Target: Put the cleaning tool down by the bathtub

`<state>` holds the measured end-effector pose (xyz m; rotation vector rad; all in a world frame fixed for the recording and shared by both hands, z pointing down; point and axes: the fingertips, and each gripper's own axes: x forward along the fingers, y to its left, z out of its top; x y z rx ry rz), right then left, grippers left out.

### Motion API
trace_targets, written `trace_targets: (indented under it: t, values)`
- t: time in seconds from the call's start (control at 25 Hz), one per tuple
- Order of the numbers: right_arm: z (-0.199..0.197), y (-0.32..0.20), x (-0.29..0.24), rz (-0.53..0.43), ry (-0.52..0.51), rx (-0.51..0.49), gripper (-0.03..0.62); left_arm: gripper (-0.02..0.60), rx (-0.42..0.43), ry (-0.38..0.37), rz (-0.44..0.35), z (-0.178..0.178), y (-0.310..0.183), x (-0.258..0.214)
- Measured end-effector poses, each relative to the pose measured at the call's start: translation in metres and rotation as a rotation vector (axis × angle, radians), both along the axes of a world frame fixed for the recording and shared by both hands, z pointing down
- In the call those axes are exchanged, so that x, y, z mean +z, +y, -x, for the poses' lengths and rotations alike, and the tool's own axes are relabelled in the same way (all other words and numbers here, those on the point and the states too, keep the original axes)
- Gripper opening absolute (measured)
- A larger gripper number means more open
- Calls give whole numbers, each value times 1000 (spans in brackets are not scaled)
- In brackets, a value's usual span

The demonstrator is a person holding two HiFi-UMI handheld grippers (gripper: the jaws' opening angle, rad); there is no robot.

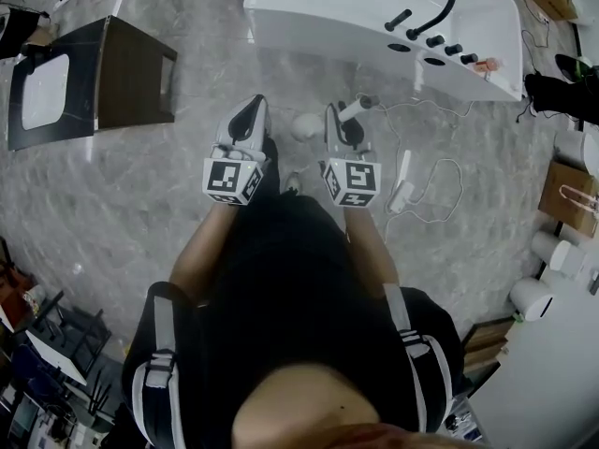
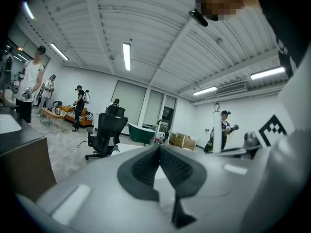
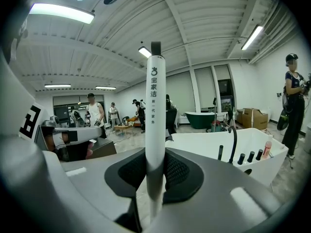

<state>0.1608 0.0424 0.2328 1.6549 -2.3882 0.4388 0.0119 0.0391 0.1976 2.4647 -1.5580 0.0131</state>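
Observation:
The cleaning tool's white handle (image 3: 155, 110) stands upright between the pads of my right gripper (image 3: 155, 155), which is shut on it. In the head view the handle's dark-tipped end (image 1: 359, 107) pokes out past my right gripper (image 1: 344, 127) toward the bathtub. The white bathtub (image 1: 309, 21), with black taps (image 1: 432, 15) on its rim, stands on the floor just beyond both grippers; it also shows as the bathtub (image 3: 209, 144) in the right gripper view. My left gripper (image 1: 245, 124) hangs beside the right one. Its pads (image 2: 146, 166) meet at the tips with nothing between them.
A dark cabinet (image 1: 126, 73) with a white basin top stands at the left. A white power strip (image 1: 402, 191) with looping cable lies on the marble floor at the right. Cardboard boxes (image 1: 566, 195) and white rolls (image 1: 532, 297) crowd the right edge. Several people stand around the room.

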Motion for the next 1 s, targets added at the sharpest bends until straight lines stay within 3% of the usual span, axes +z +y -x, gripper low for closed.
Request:
trace_targets:
  t: [0.52, 1.0]
  values:
    - [29, -71, 76, 67, 54, 20, 74, 9, 38, -21, 67, 28, -63, 70]
    - [45, -123, 172, 138, 81, 37, 72, 9, 6, -9, 120, 48, -120, 148]
